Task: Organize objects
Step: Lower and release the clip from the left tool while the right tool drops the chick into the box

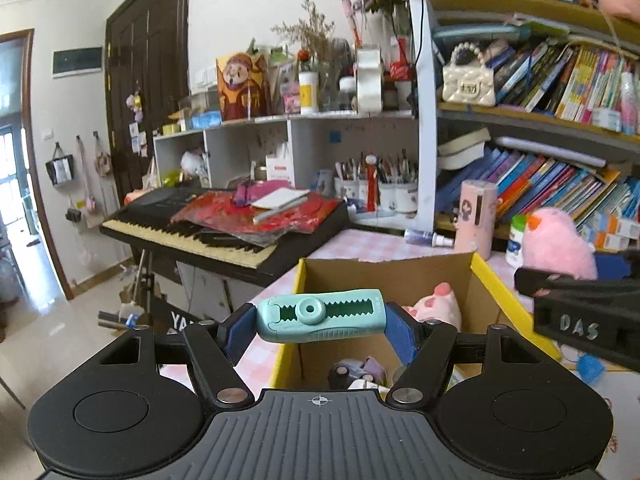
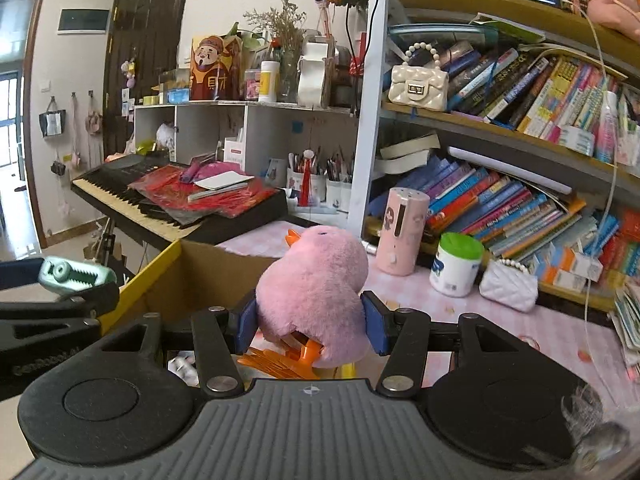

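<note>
My left gripper (image 1: 320, 326) is shut on a teal plastic clip-like tool (image 1: 320, 316), held crosswise between the blue pads above the open cardboard box (image 1: 384, 268). Inside the box lie a pink pig plush (image 1: 438, 304) and small purple items (image 1: 360, 370). My right gripper (image 2: 310, 322) is shut on a pink plush bird (image 2: 316, 288) with orange beak and feet, held over the box's right edge (image 2: 168, 256). Each gripper shows in the other's view: the right one (image 1: 576, 300) with the plush (image 1: 556, 244), the left one (image 2: 60, 300) with the teal tool (image 2: 76, 276).
The box stands on a pink checked tabletop (image 2: 500, 320). Behind it stand a pink cylinder (image 2: 402, 232), a white jar with green lid (image 2: 456, 266) and a white quilted purse (image 2: 508, 284). Packed bookshelves (image 2: 520, 200) rise at right; a keyboard (image 1: 224, 220) piled with red papers sits at left.
</note>
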`<state>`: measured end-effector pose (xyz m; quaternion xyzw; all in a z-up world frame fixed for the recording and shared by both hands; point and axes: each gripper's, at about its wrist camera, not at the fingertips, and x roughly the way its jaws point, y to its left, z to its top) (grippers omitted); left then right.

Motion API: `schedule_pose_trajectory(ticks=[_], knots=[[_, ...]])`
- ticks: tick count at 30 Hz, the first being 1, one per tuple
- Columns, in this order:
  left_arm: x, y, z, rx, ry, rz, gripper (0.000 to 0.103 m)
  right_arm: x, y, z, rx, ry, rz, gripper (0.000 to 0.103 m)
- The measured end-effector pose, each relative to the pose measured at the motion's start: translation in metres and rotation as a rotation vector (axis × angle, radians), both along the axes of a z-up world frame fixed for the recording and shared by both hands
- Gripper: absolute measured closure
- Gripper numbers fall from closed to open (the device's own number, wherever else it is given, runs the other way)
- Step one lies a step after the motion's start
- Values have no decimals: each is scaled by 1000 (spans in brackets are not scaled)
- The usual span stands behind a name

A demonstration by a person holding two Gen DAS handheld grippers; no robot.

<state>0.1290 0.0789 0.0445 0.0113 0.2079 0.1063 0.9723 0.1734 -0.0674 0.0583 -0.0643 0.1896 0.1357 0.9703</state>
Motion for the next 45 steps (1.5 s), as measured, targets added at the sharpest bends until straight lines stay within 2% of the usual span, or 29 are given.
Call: schedule_pose_trajectory(ticks=[7,18,25,31,37,45], knots=[[39,-14,-29,26,100,-21,33,43,-5,-8,-3,43,27,52],[75,-28,-60,-10,239,-67,33,83,-9,-20,13,104,40,52],[83,-29,-65,-40,268,-74,33,94,-4,-29,21,151,69,52],[87,-22,-70,-119,296,-71,32,102,0,-38,31,214,90,52],[81,-24,-65,-64,267,-36,32,103,8,-42,25,237,119,52],[64,-17,-54,-46,240,-17,22,108,25,-51,-1,326,192,52]])
